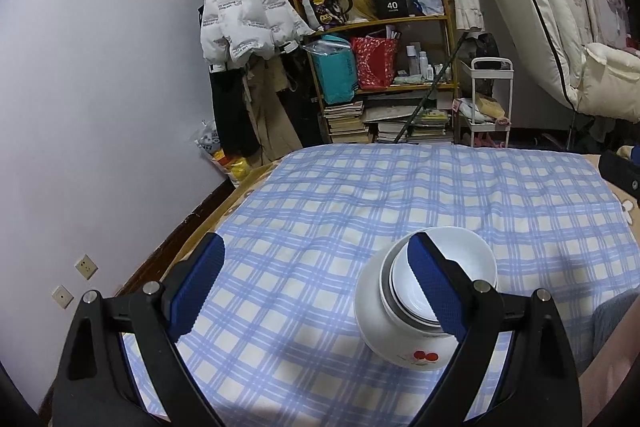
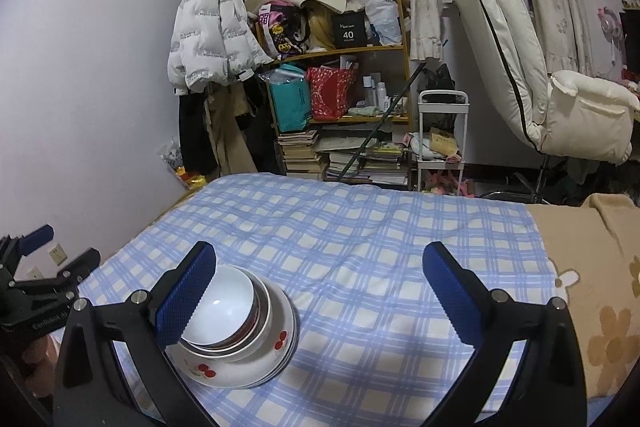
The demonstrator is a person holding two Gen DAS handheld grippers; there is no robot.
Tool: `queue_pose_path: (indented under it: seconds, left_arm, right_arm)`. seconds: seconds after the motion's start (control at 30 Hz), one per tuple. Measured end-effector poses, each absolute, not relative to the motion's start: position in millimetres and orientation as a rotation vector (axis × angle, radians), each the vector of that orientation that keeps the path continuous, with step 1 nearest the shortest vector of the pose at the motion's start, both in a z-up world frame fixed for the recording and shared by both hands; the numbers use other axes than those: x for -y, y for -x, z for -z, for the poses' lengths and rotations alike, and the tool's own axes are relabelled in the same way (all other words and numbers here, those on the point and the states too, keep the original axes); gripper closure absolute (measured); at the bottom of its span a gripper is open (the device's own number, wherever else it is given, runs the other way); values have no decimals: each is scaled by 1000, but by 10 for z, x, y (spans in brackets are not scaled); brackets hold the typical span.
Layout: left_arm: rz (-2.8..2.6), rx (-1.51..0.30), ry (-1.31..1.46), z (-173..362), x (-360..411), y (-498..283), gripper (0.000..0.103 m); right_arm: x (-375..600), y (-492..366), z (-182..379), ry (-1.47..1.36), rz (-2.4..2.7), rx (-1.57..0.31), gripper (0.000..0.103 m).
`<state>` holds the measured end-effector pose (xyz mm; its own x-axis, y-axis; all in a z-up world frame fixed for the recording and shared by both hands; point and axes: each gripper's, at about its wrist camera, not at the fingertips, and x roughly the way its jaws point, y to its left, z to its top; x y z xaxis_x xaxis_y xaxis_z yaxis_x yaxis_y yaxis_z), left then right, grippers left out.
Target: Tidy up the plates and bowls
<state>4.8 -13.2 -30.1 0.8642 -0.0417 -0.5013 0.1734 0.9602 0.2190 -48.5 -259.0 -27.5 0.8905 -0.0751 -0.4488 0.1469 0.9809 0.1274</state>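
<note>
1. Seen first from the left wrist camera, the left gripper (image 1: 316, 283) has its two blue-padded black fingers spread wide apart, holding nothing.
2. A stack of white ceramic bowls (image 1: 416, 301), the outermost one painted with red cherries, sits on the blue and cream checked cloth (image 1: 400, 187) covering the bed; the stack lies partly behind the right-hand finger (image 1: 436, 291), and I cannot tell whether they touch.
3. Beyond the far edge of the checked cloth stands a yellow wooden shelf (image 1: 384, 59) crammed with bags and books, with a white puffer jacket (image 1: 244, 11) hanging to its left.
4. Next, from the right wrist camera, the right gripper (image 2: 320, 297) is likewise wide open and empty above the checked cloth (image 2: 360, 239).
5. The nested bowl stack (image 2: 244, 331) rests on the cloth just beside the left-hand finger (image 2: 186, 299), which overlaps its rim in this view.
6. The left gripper (image 2: 38, 267) shows at the cloth's left edge.
7. A cream padded reclining chair (image 2: 520, 59) stands beyond the cloth's far right corner.
</note>
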Motion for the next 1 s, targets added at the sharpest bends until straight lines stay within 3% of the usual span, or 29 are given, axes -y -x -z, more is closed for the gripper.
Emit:
queue_pose_path:
  seconds: [1.0]
  left_arm:
    - [124,-511,-262,294,175,-18,11]
  right_arm:
    - [2622,469,300,-163,112,-471,0]
